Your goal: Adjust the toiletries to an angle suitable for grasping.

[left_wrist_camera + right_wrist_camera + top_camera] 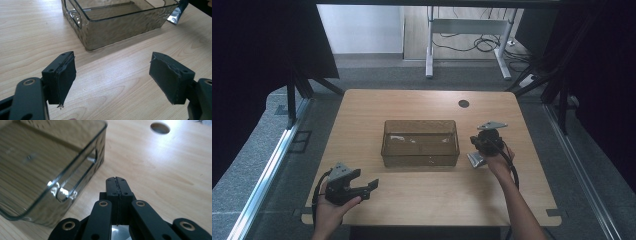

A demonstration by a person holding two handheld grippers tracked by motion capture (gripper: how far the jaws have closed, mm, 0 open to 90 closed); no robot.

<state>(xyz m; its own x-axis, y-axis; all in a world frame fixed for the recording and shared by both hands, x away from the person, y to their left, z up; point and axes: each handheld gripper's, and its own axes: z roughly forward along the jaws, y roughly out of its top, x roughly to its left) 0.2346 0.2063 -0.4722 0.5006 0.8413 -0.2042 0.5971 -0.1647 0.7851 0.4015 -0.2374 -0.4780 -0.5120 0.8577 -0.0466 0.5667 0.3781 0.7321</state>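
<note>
- One pale wooden table (422,195) with a round cable hole (463,103) near its far edge carries everything; I stand at its near side with a gripper in each hand.
- One clear, smoky-brown rectangular plastic bin (420,143) with a ripple-textured wall and a slot handle in each short end sits at the middle of the table. It looks empty, open side up, and I judge it is the place where the packet is meant to go.
- Two black two-jaw grippers, one per hand. My left gripper (371,187) rests low near the table's front left corner, well apart from the bin. Its jaws are spread wide with nothing between them, as the left gripper view shows (112,75). I judge it is simply waiting.
- My right gripper (479,152) is just beside the bin's right end. In the right gripper view its jaws (116,185) are pressed together, and a sliver of silver shows under them. It seems clamped on the packet's upper edge.
- One small flat silver foil packet (474,160) with a dark printed end (176,13) lies just to the right of the bin, under my right gripper. I cannot tell whether it is lifted or touching the wood.
</note>
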